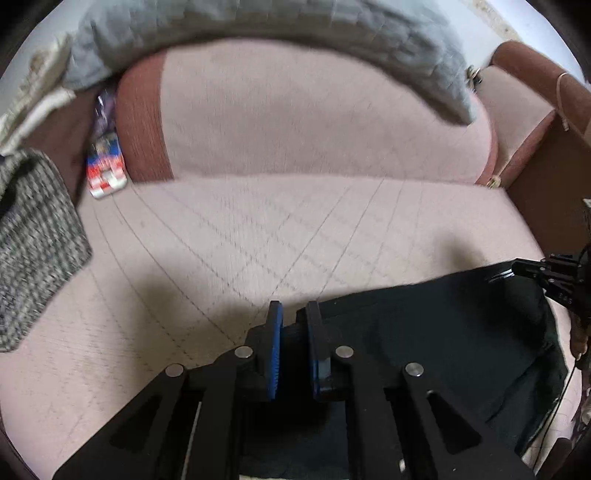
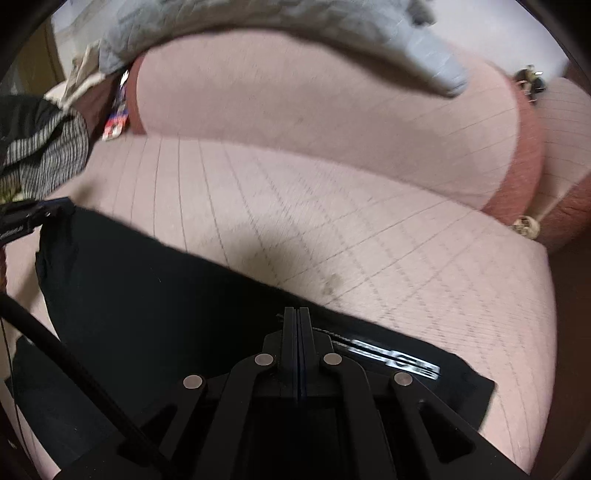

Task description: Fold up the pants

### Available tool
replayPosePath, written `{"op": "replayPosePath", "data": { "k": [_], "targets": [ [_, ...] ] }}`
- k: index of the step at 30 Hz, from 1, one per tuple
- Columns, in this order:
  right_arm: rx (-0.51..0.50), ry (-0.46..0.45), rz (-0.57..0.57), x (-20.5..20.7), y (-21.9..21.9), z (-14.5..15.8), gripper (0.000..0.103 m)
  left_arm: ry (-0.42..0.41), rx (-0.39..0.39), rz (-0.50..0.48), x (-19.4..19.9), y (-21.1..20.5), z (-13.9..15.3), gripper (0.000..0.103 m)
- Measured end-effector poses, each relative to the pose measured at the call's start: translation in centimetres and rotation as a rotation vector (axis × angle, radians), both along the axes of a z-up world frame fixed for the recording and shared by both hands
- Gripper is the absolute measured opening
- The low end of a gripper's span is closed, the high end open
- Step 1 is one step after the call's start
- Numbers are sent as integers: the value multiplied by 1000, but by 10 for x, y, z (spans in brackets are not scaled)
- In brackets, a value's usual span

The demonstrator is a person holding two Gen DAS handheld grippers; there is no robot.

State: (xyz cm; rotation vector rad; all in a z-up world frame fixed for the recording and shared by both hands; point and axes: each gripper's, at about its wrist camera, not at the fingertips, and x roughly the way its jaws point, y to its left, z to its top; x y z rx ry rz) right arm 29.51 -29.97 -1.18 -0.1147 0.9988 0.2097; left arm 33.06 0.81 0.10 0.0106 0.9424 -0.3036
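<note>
Black pants [image 1: 443, 332] lie on the pink quilted sofa seat [image 1: 221, 240]. In the left wrist view my left gripper [image 1: 295, 314] has its blue-padded jaws a little apart with a bunched fold of the pants' left edge between them. In the right wrist view the pants [image 2: 147, 295] spread to the left, with a white logo [image 2: 399, 360] near their right end. My right gripper [image 2: 298, 317] is shut tight on the pants' far edge. The right gripper also shows at the far right of the left wrist view [image 1: 517, 269], and the left gripper at the left edge of the right wrist view [image 2: 22, 221].
A grey quilted blanket [image 1: 258, 29] drapes over the sofa back. A grey knitted garment [image 1: 33, 251] lies at the seat's left. A red, white and blue packet [image 1: 105, 166] sits in the gap by the backrest. A sofa armrest [image 2: 565, 166] stands at right. A black cable [image 2: 55, 347] crosses low left.
</note>
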Motion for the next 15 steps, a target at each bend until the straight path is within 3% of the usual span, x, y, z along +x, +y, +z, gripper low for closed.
{"op": "replayPosePath", "data": {
  "k": [2, 3, 4, 5, 6, 11, 15],
  "targets": [
    [-12, -32, -78, -8, -9, 12, 2, -39, -31, 3, -11, 0, 22, 12],
    [9, -30, -108, -8, -17, 14, 16, -56, -47, 3, -19, 0, 32, 12],
    [43, -13, -145, -8, -24, 14, 32, -77, -71, 0, -28, 0, 43, 12],
    [80, 17, -184, -8, -32, 13, 70, -87, -86, -5, -34, -2, 50, 12],
    [97, 32, -207, -8, -36, 11, 82, -96, -96, -11, -40, -5, 56, 12],
    [67, 30, -210, 1, -29, 9, 82, -136, -123, -51, -66, -12, 71, 12],
    [-81, 41, -29, 23, 0, -4, 81, -136, -104, -65, -72, -16, 69, 12]
  ]
}}
